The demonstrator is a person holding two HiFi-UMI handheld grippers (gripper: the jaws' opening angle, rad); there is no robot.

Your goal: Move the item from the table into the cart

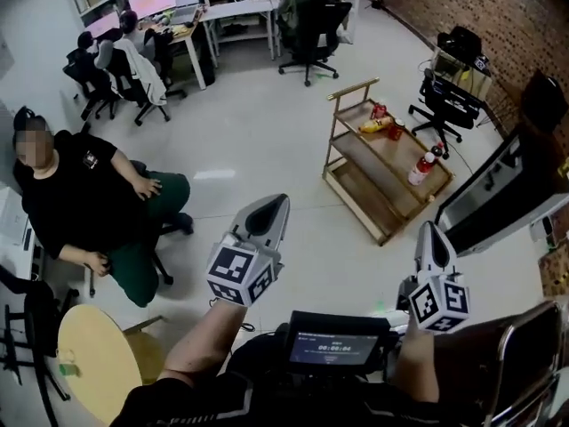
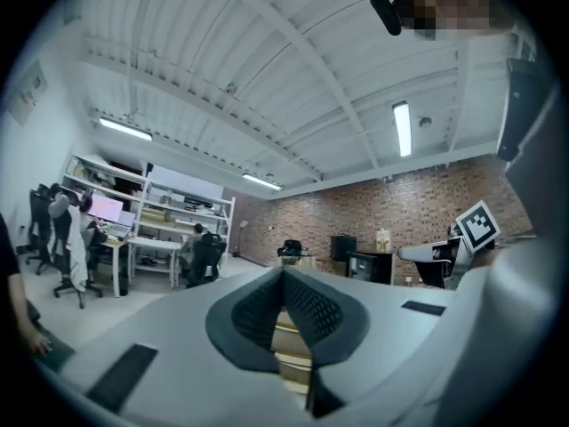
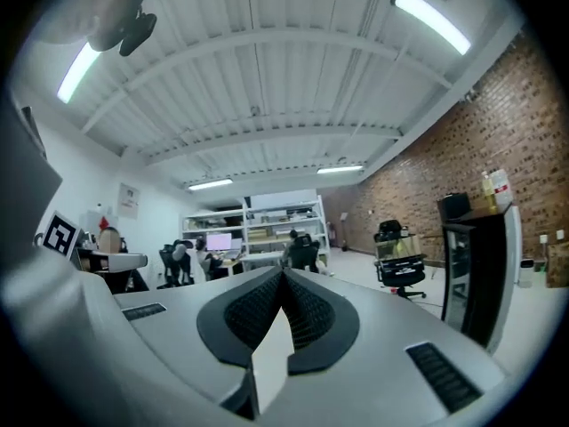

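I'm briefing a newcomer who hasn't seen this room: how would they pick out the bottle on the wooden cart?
By the brick wall stands a low wooden cart with tiered trays. The bottle sits alone at the end away from the cart's handle. It is pale with a red cap, while the yellow packet and red can huddle together at the handle end.

**Right gripper (image 3: 283, 281) closed, facing the office**

Its jaws press together with nothing between them. Beyond them stand white shelves (image 3: 277, 213), a lit monitor (image 3: 219, 241), a black office chair (image 3: 398, 267) and a brick wall (image 3: 444, 163).
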